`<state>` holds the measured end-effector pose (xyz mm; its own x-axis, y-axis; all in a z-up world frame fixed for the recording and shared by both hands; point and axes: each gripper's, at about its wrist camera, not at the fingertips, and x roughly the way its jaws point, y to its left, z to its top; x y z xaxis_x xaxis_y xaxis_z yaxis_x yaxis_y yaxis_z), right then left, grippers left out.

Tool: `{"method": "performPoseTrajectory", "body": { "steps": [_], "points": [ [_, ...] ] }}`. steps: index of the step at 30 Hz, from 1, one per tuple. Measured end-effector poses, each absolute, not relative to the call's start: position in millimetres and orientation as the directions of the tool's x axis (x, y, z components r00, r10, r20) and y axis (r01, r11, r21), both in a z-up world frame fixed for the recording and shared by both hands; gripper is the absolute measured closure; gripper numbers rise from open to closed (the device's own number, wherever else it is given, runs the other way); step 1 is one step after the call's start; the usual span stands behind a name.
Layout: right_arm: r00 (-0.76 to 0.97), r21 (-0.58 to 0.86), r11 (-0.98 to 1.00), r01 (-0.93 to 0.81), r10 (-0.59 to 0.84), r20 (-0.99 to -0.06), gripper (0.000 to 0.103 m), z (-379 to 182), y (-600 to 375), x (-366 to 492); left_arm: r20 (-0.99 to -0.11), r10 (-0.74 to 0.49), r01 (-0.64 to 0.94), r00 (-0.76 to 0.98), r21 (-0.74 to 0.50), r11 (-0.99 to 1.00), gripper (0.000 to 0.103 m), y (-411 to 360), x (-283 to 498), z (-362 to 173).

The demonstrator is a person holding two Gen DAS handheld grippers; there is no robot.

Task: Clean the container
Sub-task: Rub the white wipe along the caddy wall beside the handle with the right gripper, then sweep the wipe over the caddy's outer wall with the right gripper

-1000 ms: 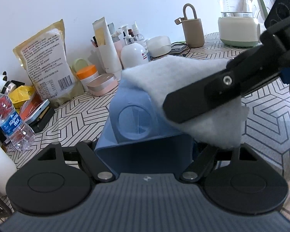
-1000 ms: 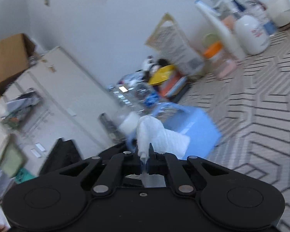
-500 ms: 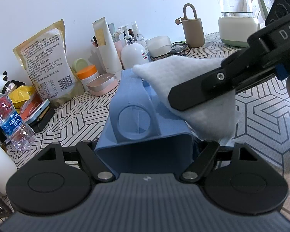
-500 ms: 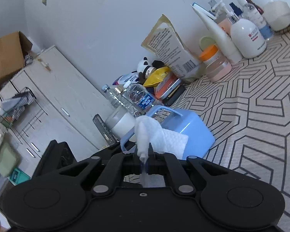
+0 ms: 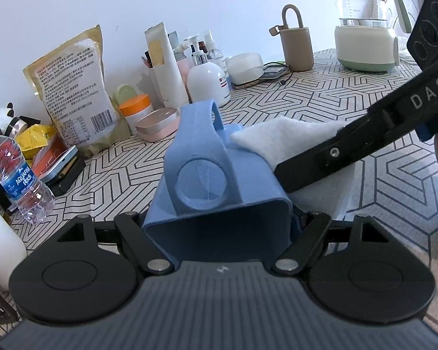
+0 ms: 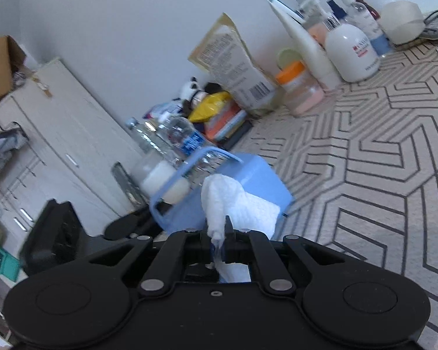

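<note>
My left gripper (image 5: 219, 227) is shut on a light blue plastic container (image 5: 216, 204) with a handle, held above the patterned table. It also shows in the right wrist view (image 6: 248, 175). My right gripper (image 6: 219, 233) is shut on a white cloth (image 6: 236, 207) and presses it against the container's side. In the left wrist view the cloth (image 5: 289, 137) lies on the container's right side under the right gripper's black finger (image 5: 335, 157).
Along the wall stand a food bag (image 5: 73, 87), lotion bottles (image 5: 207, 81), an orange-lidded jar (image 5: 135, 110), a tan flask (image 5: 296, 46) and a kettle (image 5: 365, 29). A water bottle (image 5: 17, 180) is at left. A white cabinet (image 6: 58, 134) shows in the right wrist view.
The cloth and right gripper have slid to the right and down along the container, uncovering its top and handle. The container has turned slightly in the left gripper.
</note>
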<state>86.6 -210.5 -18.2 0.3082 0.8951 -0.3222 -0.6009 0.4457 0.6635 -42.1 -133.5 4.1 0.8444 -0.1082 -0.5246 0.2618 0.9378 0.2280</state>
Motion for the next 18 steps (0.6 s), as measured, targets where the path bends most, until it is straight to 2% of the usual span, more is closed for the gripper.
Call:
{"method": "performPoseTrajectory", "body": {
  "steps": [9,18],
  "points": [
    [0.328,0.653,0.486,-0.581,0.874,-0.358,0.095,-20.6,-209.5,88.9,-0.522,-0.112,0.272,0.846,0.242,0.931,0.025,-138.6,-44.6,4.0],
    [0.335,0.648,0.469,-0.6,0.883,-0.329,0.094,-16.8,-211.3,86.2,-0.525,-0.104,0.263,0.845,0.238,0.935,0.025,-136.6,-44.3,4.6]
  ]
}}
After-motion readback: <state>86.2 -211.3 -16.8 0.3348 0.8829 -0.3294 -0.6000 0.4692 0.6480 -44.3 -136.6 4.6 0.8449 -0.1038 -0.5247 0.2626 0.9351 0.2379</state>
